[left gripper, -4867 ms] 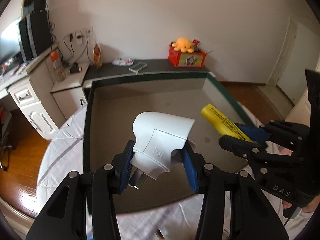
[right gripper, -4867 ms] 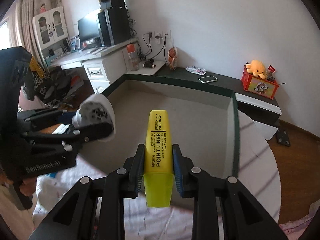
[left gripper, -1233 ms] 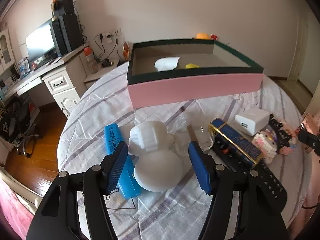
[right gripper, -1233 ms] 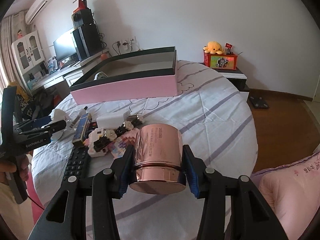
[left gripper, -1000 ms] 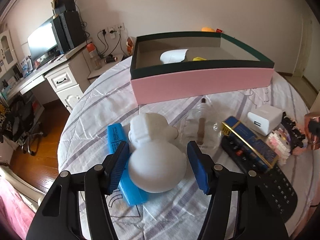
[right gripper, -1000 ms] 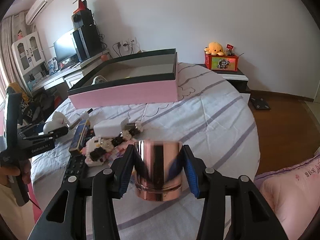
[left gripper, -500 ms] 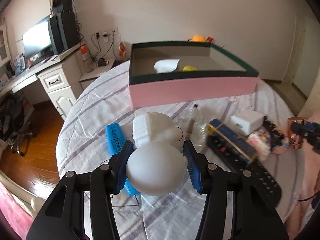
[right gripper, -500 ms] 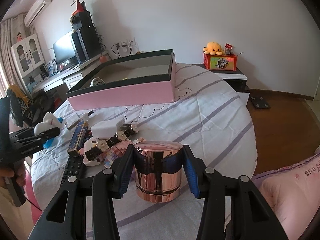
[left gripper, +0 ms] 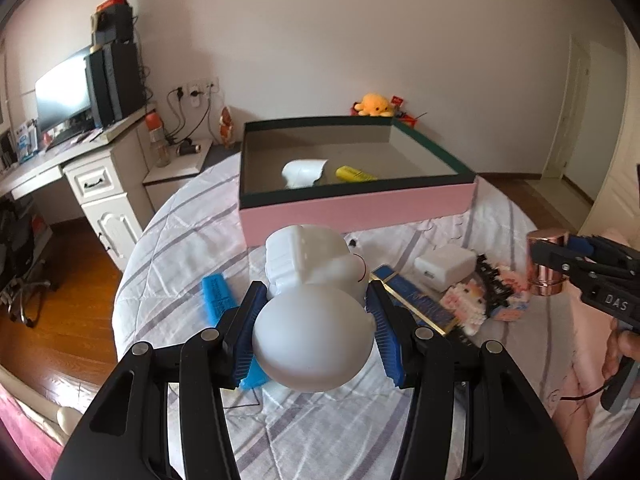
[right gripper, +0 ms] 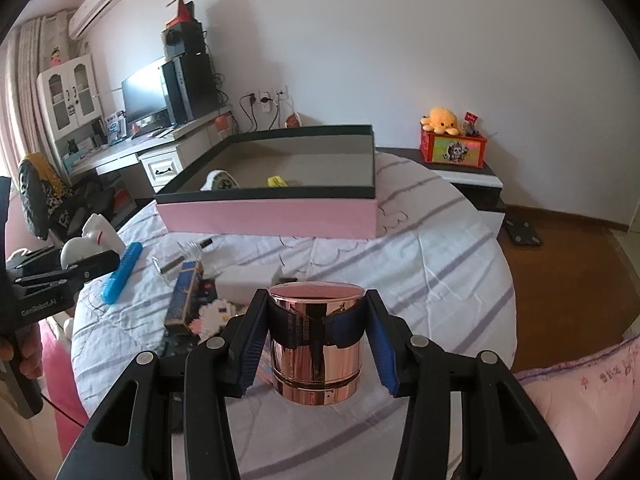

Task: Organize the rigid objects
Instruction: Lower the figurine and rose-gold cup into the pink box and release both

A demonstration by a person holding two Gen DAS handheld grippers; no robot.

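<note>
two items already in the pink box (left gripper: 356,210); your left gripper (left gripper: 316,330) clamps the white figure (left gripper: 312,312), right gripper (right gripper: 316,344) clamps the copper jar (right gripper: 316,344); near clutter left

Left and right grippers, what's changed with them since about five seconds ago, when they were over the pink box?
The white adapter and yellow highlighter they held then now lie in the pink box. The left gripper has since closed on a white figurine and lifted it; the right gripper holds a rose-gold cylinder. The blue case, charger and remote stayed put.
</note>
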